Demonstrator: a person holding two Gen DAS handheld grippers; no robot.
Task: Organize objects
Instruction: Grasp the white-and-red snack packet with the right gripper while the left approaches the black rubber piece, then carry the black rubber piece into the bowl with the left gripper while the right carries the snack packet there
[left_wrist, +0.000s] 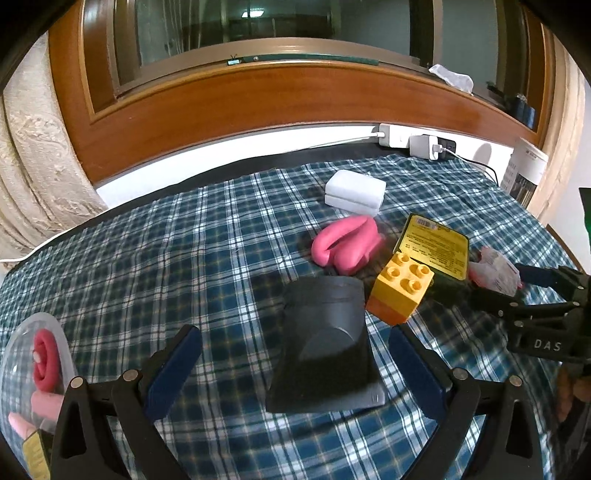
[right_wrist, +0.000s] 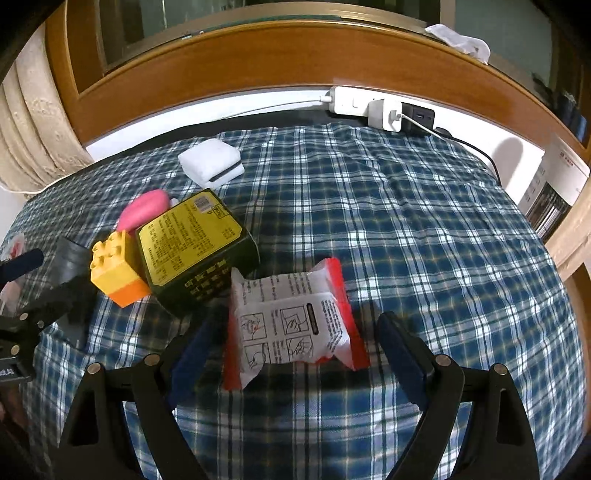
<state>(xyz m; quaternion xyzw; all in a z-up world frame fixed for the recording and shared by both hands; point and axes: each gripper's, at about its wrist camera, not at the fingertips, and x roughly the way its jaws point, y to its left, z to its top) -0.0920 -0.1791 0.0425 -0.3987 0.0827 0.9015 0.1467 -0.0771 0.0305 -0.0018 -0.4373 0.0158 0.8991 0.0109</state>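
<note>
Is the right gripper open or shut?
Open: the right gripper has its jaws spread on both sides of the red-and-white packet.

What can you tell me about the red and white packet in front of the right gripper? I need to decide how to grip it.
The red and white packet is a soft, sealed wrapper, glossy like plastic film, with red edges and a white panel printed with instruction drawings and small text. It lies flat on the plaid cloth, slightly crumpled, between the open fingers of the right gripper, which do not clearly touch it. Its upper left corner sits next to the green and yellow box.
</note>
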